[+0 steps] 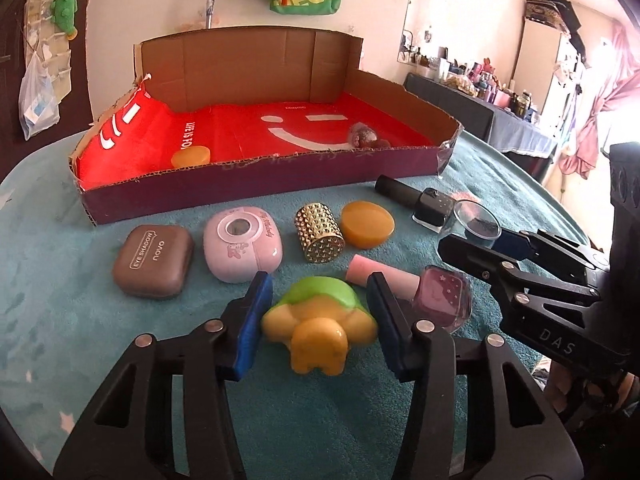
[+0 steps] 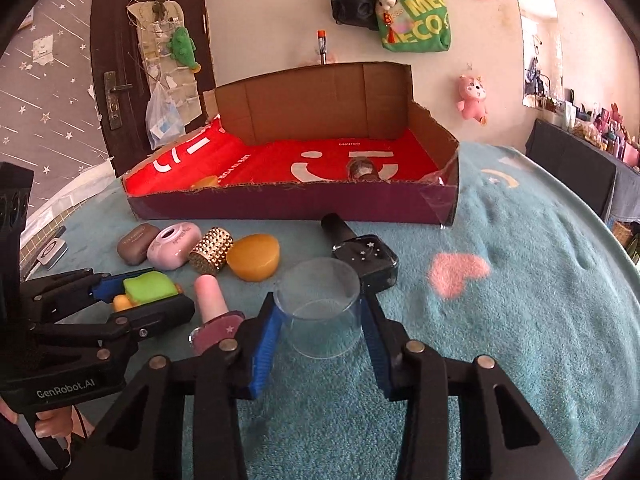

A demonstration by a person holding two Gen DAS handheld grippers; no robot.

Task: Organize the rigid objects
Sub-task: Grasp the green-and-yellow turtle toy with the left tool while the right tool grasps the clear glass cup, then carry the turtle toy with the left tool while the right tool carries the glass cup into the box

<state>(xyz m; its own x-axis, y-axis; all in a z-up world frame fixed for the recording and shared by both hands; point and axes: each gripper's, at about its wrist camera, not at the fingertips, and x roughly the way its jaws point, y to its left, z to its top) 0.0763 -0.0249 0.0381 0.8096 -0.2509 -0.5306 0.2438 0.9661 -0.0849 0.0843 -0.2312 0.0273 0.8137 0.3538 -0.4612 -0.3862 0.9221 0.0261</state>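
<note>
My left gripper [image 1: 318,296] is open, with a green and yellow toy [image 1: 320,330] lying between its blue pads, a small gap on each side. My right gripper [image 2: 318,304] is open around a clear plastic cup [image 2: 320,306] lying on the blanket. It also shows in the left wrist view [image 1: 478,222]. A pink nail polish bottle [image 1: 408,288] lies between the two grippers, and a black nail polish bottle [image 2: 360,246] lies beyond the cup. The cardboard box [image 1: 260,182] with a red lining holds an orange disc [image 1: 191,157] and a glittery object [image 1: 362,135].
On the teal blanket [image 2: 500,340] in a row: a brown eyeshadow case [image 1: 152,266], a pink case [image 1: 242,250], a gold studded cylinder [image 1: 319,232] and an orange disc [image 1: 368,224]. A dark cluttered table [image 1: 480,112] stands at the far right.
</note>
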